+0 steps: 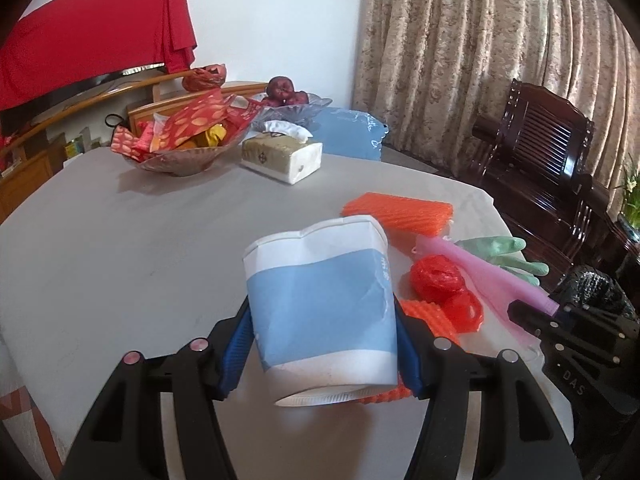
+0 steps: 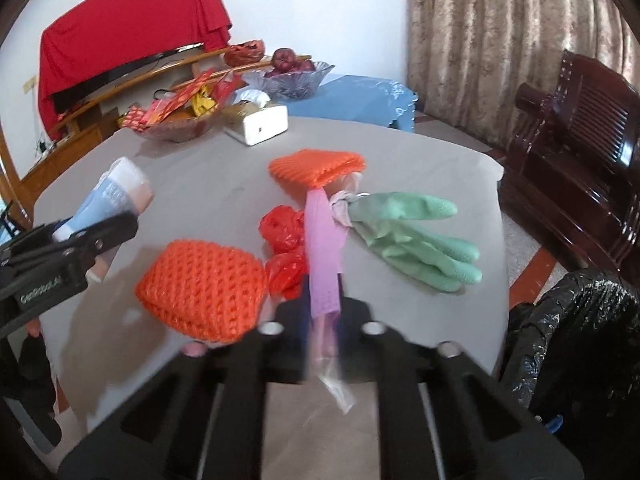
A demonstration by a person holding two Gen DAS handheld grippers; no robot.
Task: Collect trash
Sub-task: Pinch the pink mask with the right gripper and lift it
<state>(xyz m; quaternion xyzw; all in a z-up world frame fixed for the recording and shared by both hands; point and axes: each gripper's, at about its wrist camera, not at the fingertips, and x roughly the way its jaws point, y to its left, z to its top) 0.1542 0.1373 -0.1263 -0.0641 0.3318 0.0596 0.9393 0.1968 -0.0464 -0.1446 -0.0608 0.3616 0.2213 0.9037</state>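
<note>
- My left gripper (image 1: pixel 324 344) is clamped on the paper cup (image 1: pixel 320 312), blue pads pressed to either side of its lower wall. The cup is held off the table (image 1: pixel 120 248), just left of the red plastic bag (image 1: pixel 438 280).
- I judge the cup light and thin-walled; its rim already looks dented, so a harder squeeze would crush it. Low on the body, near the stiffer base, seems the safest hold.
- My right gripper (image 2: pixel 324 320) is closed on the pink strip (image 2: pixel 322 240), which runs away from me past the red plastic bag, on its right.
- The strip looks limp and thin. I expect it to trail and swing, perhaps dragging the green rubber glove (image 2: pixel 416 236) lying against it on the far side from the bag.
- Two orange foam nets (image 2: pixel 204 288) lie near the bag, one nearer me, one beyond. They look soft and springy; any pinch should do.
- A black bin bag (image 2: pixel 576 328) sits off the table's right edge.
</note>
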